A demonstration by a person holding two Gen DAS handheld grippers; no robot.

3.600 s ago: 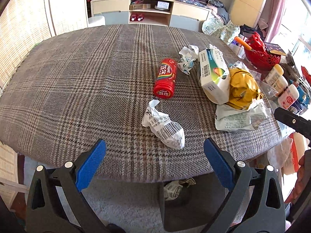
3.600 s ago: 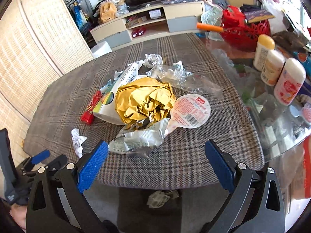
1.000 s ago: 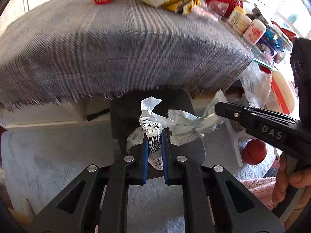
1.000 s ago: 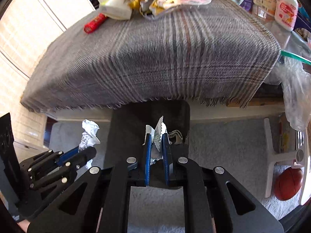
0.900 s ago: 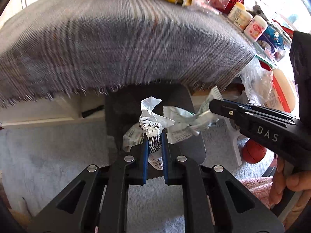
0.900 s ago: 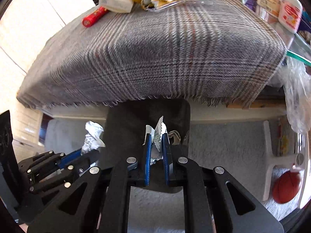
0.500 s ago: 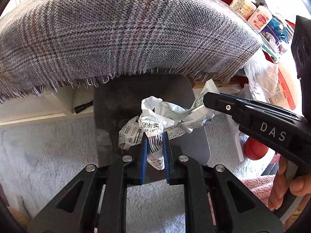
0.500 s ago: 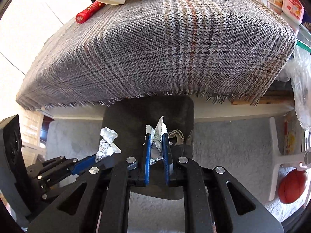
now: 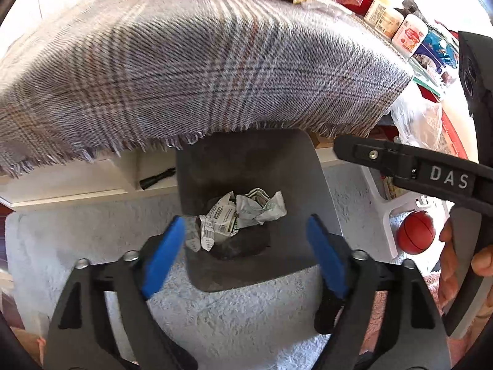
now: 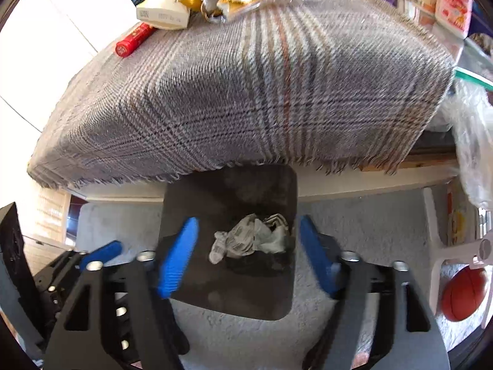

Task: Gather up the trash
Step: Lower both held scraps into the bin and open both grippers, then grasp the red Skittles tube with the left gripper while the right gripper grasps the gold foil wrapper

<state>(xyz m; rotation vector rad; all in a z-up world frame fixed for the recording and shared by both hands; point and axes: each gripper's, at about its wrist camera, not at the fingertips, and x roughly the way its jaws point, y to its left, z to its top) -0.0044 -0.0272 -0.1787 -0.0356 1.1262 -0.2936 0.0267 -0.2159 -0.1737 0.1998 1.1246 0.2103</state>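
Wrappers (image 9: 243,215) are lying crumpled in the dark bin (image 9: 252,166) below both of your claws; how many pieces are tangled there is hard to tell. Your left claw (image 9: 246,256) and right claw (image 10: 246,252) have just been opening and are standing wide, nothing between their pads. The plaid tabletop (image 9: 197,61) is hiding the bin's far edge. One red tube (image 10: 134,39) is lying up there.
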